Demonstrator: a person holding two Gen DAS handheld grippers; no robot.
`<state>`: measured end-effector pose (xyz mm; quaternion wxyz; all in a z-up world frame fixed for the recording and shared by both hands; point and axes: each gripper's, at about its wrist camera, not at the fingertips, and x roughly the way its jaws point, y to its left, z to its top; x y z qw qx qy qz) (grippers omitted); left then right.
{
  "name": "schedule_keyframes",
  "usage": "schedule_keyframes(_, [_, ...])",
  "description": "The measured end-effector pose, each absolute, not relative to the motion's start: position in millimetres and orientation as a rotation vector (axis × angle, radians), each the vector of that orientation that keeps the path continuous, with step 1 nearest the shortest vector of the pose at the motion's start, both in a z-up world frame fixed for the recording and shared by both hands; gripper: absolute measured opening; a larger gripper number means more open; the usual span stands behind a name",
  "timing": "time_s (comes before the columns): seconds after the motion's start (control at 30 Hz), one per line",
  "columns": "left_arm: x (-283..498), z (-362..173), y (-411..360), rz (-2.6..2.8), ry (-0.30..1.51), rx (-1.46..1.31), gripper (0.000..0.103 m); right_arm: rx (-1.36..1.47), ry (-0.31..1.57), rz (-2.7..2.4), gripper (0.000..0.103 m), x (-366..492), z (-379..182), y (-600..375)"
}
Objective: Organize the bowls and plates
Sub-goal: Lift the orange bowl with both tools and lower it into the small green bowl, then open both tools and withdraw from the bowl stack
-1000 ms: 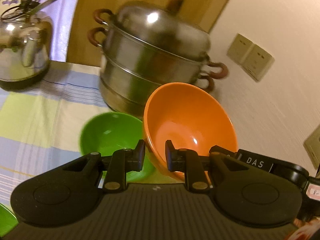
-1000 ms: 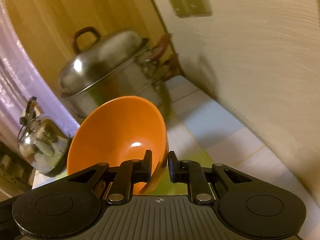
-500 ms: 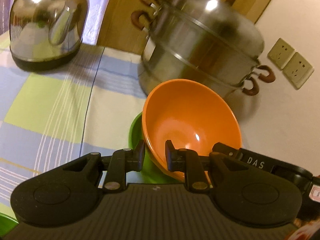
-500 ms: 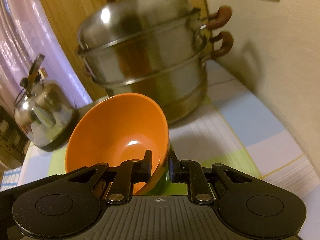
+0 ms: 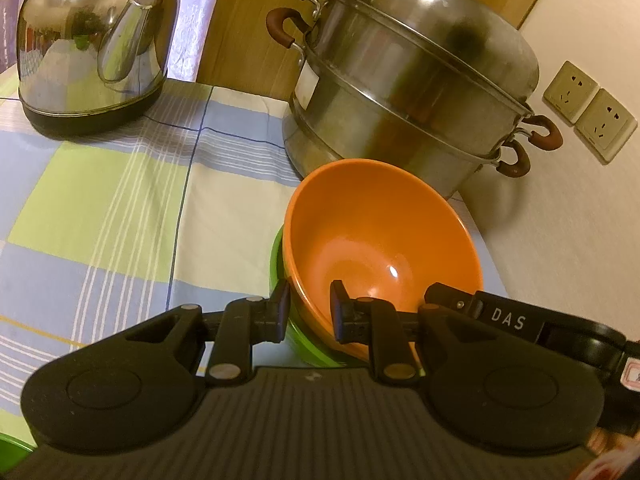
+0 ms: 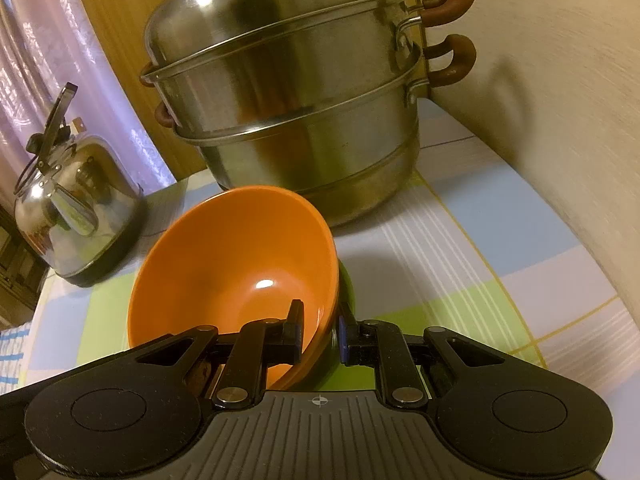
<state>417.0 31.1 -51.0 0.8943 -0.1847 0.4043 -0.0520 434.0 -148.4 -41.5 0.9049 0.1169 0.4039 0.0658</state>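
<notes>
Both the left gripper and right gripper have jaws clamped on the orange bowl's rim, nested in the green bowl.

The orange bowl sits in a green bowl; the tablecloth is checked blue, green and cream; the steamer pot is silver.

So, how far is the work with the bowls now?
Done: nothing is released yet. In hand: left gripper and right gripper both clamp the orange bowl, tilted, sitting in the green bowl. Left: let go, and perhaps handle the green item at the picture's edge.
</notes>
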Motion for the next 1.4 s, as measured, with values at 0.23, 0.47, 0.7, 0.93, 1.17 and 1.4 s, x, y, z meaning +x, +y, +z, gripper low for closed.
schedule_keyframes(0.23, [417, -50, 28, -0.110, 0.839, -0.360, 0.018, 0.225, 0.832, 0.133, 0.017, 434, -40, -148])
schedule_keyframes(0.47, [417, -51, 27, -0.107, 0.833, -0.352, 0.018, 0.183, 0.824, 0.144, 0.017, 433, -40, -145])
schedule_keyframes(0.7, [417, -51, 26, -0.104, 0.827, -0.350, 0.024, 0.156, 0.815, 0.150, 0.025, 431, -41, -143])
schedule_keyframes(0.93, [416, -49, 28, -0.080, 0.814, -0.347, 0.028, 0.172, 0.804, 0.166, 0.064, 430, -43, -144])
schedule_keyframes(1.17, [414, -46, 32, -0.071, 0.796, -0.366, 0.036, 0.193, 0.781, 0.161, 0.064, 428, -38, -147])
schedule_keyframes(1.4, [405, -35, 41, -0.039, 0.769, -0.387, 0.053, 0.224, 0.749, 0.134, 0.064, 421, -30, -160])
